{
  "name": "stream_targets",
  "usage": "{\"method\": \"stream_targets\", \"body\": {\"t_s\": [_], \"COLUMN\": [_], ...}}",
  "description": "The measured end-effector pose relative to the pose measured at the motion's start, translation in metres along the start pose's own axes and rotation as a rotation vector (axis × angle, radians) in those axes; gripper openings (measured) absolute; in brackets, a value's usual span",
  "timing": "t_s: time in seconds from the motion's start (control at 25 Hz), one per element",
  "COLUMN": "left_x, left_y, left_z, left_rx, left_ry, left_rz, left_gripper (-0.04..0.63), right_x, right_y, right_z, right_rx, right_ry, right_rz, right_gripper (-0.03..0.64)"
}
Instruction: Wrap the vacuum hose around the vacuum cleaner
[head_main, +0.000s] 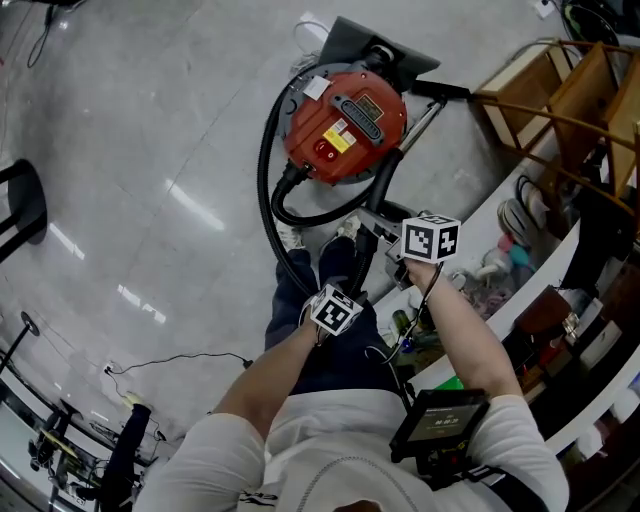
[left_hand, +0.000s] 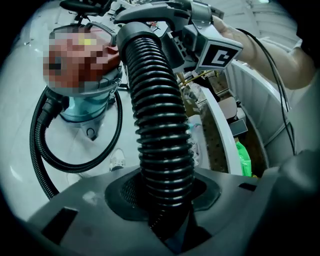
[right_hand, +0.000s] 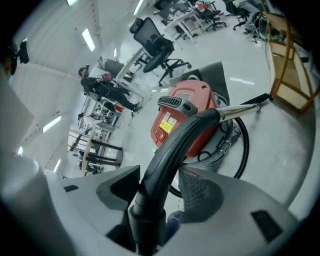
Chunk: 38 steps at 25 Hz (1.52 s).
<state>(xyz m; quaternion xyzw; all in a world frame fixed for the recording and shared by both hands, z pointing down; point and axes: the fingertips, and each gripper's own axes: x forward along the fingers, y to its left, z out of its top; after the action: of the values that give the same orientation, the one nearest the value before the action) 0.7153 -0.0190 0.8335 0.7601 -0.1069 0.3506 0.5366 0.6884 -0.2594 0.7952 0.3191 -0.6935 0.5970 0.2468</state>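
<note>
Nearest us, our left hand-held gripper (left_hand: 162, 200) clamps the hose (left_hand: 157, 115), jaws partway closed; our right hand-held gripper (right_hand: 150, 200) grips the handle (right_hand: 172, 145), jaws wide — so we can steer the slack. Beyond, the vacuum (head_main: 345, 125) stands on the floor (head_main: 150, 150), hose half round it — more winding left, we judge.

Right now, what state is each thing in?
Vacuum cleaner: upright on the floor.
Hose: looped partway round the vacuum cleaner's base, free end lifted.
Left tongs: shut on the hose.
Right tongs: shut on the hose handle.
Wand: joined to the hose handle, running past the vacuum cleaner.
</note>
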Motion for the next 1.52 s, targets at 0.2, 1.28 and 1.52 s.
{"method": "stream_targets", "body": {"t_s": [0.2, 1.28, 1.52], "left_x": [0.011, 0.045, 0.03], "left_y": [-0.027, -0.081, -0.077], "left_z": [0.011, 0.089, 0.102], "left_rx": [-0.023, 0.091, 0.116], "left_ry": [-0.024, -0.038, -0.048], "left_rz": [-0.053, -0.077, -0.086], "left_gripper": [0.152, 0.155, 0.155], "right_x": [-0.004, -0.063, -0.078], "right_y": [0.001, -0.037, -0.035], "right_z": [-0.004, 0.023, 0.046], "right_rx": [-0.091, -0.339, -0.238], "right_ry": [0.105, 0.394, 0.323], "right_rz": [-0.05, -0.186, -0.135], "right_gripper": [0.242, 0.245, 0.245]}}
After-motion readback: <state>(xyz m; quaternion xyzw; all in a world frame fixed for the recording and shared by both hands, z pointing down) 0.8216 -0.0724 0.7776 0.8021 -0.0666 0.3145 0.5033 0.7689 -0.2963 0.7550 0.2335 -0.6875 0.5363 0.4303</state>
